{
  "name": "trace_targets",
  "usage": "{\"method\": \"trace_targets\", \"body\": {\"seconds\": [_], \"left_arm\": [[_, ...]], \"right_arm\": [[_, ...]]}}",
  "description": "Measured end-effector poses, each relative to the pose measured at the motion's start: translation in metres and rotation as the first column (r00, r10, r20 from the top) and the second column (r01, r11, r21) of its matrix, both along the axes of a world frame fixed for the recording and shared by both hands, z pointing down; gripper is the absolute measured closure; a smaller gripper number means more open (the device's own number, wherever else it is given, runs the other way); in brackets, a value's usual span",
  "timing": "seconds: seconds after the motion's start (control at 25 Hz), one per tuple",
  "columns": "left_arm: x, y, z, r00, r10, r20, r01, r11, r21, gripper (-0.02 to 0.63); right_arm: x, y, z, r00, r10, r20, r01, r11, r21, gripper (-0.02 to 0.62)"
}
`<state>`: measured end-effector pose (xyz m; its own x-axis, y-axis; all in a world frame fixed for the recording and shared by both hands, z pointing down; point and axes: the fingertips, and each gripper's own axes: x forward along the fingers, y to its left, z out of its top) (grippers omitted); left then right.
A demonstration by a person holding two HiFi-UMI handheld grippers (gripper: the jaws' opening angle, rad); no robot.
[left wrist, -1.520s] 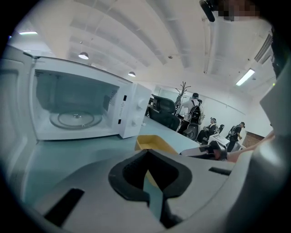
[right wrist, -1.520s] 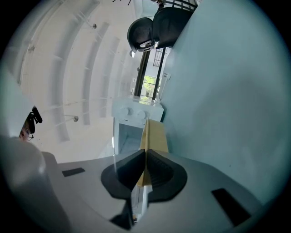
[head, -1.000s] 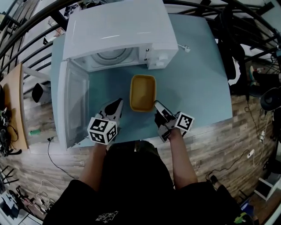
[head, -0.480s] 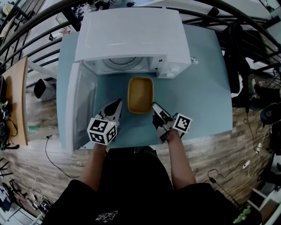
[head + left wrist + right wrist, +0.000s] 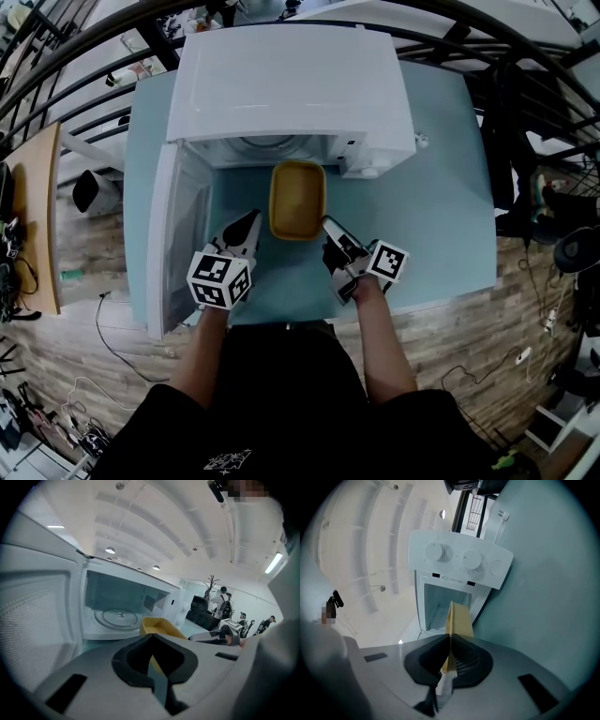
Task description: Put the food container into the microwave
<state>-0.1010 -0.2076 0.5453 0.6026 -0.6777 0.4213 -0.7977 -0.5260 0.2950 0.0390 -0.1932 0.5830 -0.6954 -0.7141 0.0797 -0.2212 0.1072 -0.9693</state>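
Note:
The yellow food container [image 5: 297,199] hangs low over the teal table [image 5: 441,187], its far end at the mouth of the white microwave [image 5: 291,84]. My right gripper [image 5: 326,225] is shut on the container's near right rim; in the right gripper view the container [image 5: 458,618] shows edge-on between the closed jaws [image 5: 449,641]. My left gripper [image 5: 253,218] sits just left of the container, shut and holding nothing. The left gripper view looks past its own closed tips [image 5: 152,637] at the container [image 5: 158,626] and the glass turntable [image 5: 119,617] in the open cavity.
The microwave door [image 5: 178,239] stands swung open to the left, beside my left gripper. The control panel with two knobs [image 5: 459,559] is to the right of the cavity. Black railings [image 5: 84,56] ring the table, and the wooden floor [image 5: 75,309] lies below its edge.
My right gripper has carried the yellow container away from me, so its far end now reaches the microwave opening. The left gripper has kept its place beside it.

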Motion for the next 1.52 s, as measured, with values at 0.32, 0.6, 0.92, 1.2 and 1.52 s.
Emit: {"method": "trace_targets", "body": {"seconds": [0.32,0.6,0.92,1.2,1.52], "left_arm": [[-0.002,-0.017,-0.003,1.000,-0.011,-0.012,0.011,1.000,0.003,0.598],[-0.008,-0.032,-0.006,0.999,-0.033,-0.021,0.033,0.999,0.011,0.598],[-0.014,-0.045,-0.010,0.998,-0.047,-0.032,0.048,0.999,0.012,0.598],[-0.012,-0.058,-0.010,0.998,-0.046,-0.041,0.047,0.999,0.007,0.598],[-0.014,-0.071,-0.007,0.996,-0.063,-0.057,0.064,0.998,0.004,0.598]], "right_arm": [[-0.008,-0.020,-0.003,1.000,0.001,-0.003,-0.001,1.000,-0.002,0.575],[-0.018,-0.040,-0.004,1.000,-0.003,0.007,0.003,1.000,-0.001,0.575],[-0.027,-0.060,-0.006,1.000,0.009,0.012,-0.009,1.000,0.006,0.575],[-0.030,-0.081,-0.005,0.999,0.027,0.018,-0.027,1.000,0.002,0.575],[-0.035,-0.100,0.000,0.999,0.051,0.019,-0.051,0.999,-0.002,0.575]]}}
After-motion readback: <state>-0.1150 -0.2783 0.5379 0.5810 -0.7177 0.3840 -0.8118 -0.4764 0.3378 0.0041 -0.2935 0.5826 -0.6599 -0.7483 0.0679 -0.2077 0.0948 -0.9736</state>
